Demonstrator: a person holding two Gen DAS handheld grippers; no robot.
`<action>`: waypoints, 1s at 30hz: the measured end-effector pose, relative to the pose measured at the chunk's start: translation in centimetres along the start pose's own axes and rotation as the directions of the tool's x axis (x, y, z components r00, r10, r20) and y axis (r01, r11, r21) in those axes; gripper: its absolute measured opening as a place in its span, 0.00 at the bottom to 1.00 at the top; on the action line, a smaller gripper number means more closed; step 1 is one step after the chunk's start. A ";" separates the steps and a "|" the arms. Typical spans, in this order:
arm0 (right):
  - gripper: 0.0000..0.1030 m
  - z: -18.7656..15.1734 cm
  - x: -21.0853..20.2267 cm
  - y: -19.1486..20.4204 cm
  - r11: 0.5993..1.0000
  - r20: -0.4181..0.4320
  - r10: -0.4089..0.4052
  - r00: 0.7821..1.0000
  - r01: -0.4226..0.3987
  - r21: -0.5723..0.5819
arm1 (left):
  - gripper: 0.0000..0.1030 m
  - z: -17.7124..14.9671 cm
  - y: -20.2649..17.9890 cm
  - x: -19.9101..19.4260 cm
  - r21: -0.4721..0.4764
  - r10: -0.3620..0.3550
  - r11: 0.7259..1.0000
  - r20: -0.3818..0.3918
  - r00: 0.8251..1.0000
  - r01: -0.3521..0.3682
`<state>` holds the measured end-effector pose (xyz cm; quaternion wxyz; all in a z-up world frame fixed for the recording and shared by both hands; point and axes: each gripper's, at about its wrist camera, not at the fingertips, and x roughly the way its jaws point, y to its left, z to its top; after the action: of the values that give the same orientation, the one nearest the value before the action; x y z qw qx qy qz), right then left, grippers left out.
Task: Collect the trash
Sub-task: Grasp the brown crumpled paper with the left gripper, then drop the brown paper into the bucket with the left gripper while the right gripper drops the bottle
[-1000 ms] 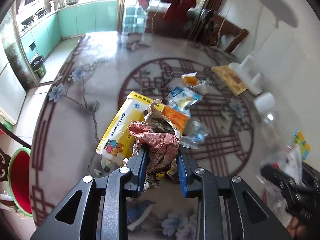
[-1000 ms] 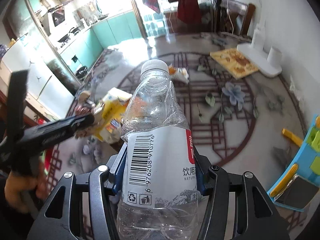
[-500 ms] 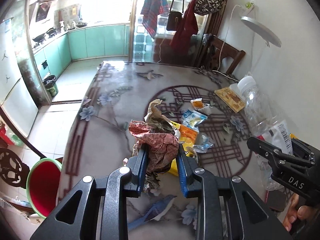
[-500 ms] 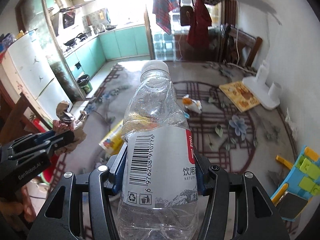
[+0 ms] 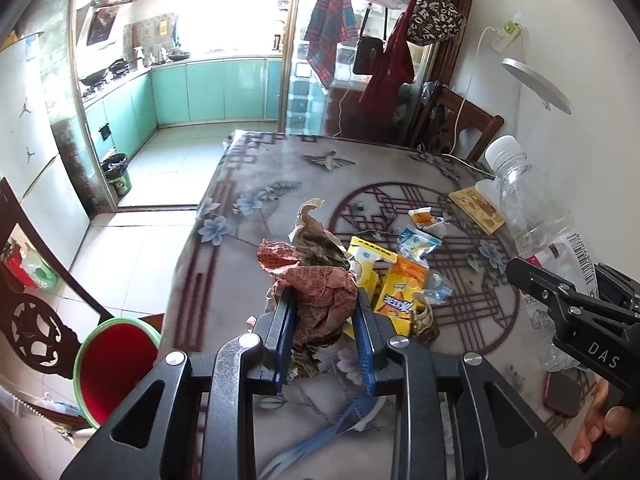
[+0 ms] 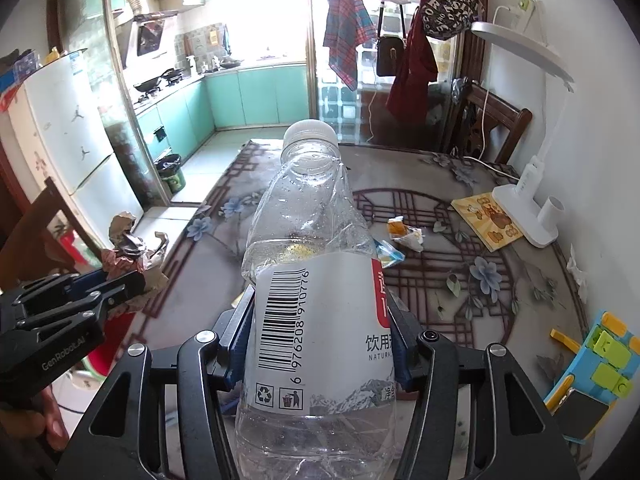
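My left hand-held gripper is clamped on a wad of crumpled paper, held up above the worktop. My right hand-held gripper is closed round an empty plastic bottle, also lifted clear. I judge this the carrying step: both loads are picked and need dropping. The red bin sits on the floor just off the worktop's left edge, so next I'd swing left over it and let go. Wrappers wait on the worktop

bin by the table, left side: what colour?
The bin is red inside with a light green rim; clearest in the left wrist view, lower left beside the table.
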<state>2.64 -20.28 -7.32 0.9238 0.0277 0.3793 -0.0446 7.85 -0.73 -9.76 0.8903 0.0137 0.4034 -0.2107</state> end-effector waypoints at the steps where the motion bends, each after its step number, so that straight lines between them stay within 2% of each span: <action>1: 0.52 0.0 0.0 0.3 1.000 0.001 0.000 1.000 0.000 -0.003 | 0.24 -0.1 0.5 -0.1 -0.004 0.002 1.000 0.001 1.000 -0.002; 21: 0.52 0.7 1.9 7.6 0.998 -0.021 0.013 1.000 -0.014 -0.060 | 0.24 -0.5 8.5 -1.0 -0.072 0.025 0.997 0.011 1.000 -0.024; 30: 0.52 1.3 3.2 11.9 0.994 -0.033 0.036 0.999 -0.039 -0.103 | 0.24 -0.8 13.9 -1.5 -0.126 0.053 0.991 0.016 0.998 -0.051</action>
<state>7.08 -8.71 -8.43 0.9186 -0.0123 0.3949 -0.0072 11.74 12.61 -11.25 0.8984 -0.0340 0.4068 -0.1618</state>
